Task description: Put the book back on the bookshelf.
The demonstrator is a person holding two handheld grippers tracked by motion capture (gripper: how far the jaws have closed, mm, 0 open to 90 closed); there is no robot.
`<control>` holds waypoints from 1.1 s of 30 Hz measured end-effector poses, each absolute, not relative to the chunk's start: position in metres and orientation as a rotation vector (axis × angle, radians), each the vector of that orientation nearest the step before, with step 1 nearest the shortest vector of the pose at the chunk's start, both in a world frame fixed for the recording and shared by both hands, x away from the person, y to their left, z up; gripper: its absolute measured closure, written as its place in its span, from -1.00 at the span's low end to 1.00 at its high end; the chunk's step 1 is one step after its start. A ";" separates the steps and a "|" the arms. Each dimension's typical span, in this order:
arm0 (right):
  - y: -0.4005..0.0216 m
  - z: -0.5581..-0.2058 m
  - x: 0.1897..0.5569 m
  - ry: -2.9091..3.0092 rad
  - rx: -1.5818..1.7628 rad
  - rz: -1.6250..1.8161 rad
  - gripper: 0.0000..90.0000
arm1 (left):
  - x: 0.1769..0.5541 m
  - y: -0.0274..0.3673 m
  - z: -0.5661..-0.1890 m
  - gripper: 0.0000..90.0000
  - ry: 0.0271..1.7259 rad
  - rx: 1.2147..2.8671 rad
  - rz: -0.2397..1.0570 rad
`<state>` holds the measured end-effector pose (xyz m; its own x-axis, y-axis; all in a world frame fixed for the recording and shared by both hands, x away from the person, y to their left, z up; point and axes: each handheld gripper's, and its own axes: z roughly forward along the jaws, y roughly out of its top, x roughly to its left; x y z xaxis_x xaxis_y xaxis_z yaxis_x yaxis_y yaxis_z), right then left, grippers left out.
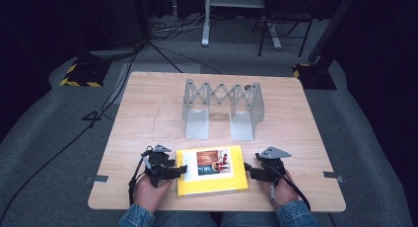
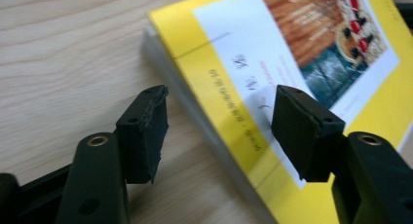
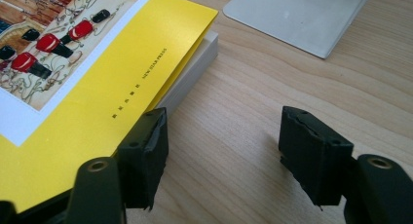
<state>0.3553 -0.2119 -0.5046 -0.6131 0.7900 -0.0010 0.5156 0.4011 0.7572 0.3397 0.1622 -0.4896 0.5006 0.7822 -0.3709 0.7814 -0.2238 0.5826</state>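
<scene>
A yellow book (image 1: 212, 180) with a picture on its white cover panel lies flat near the table's front edge. My left gripper (image 1: 183, 170) is at the book's left side, open. In the left gripper view its jaws (image 2: 221, 95) straddle that edge of the book (image 2: 214, 87), one jaw over the cover and the other over bare wood. My right gripper (image 1: 248, 170) is at the book's right side, also open. In the right gripper view one jaw of the gripper (image 3: 224, 119) is by the edge of the cover (image 3: 97, 92), the other over the table.
A grey metal expanding book rack (image 1: 222, 106) stands upright at the middle of the wooden table (image 1: 148, 118), beyond the book; its flat base plate (image 3: 302, 14) lies close ahead of my right gripper. Dark floor, cables and stands surround the table.
</scene>
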 end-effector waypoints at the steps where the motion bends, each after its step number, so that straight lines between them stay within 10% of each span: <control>1: -0.211 -0.505 0.355 2.301 1.128 1.056 -0.17 | 0.339 0.160 -0.489 -0.15 1.285 2.016 0.022; 23: -0.210 -0.505 0.354 2.293 1.131 1.055 -0.09 | 0.313 0.150 -0.468 0.15 1.092 1.909 0.167; 33: -0.211 -0.504 0.354 2.291 1.135 1.057 -0.07 | 0.312 0.154 -0.460 0.89 1.082 1.914 0.131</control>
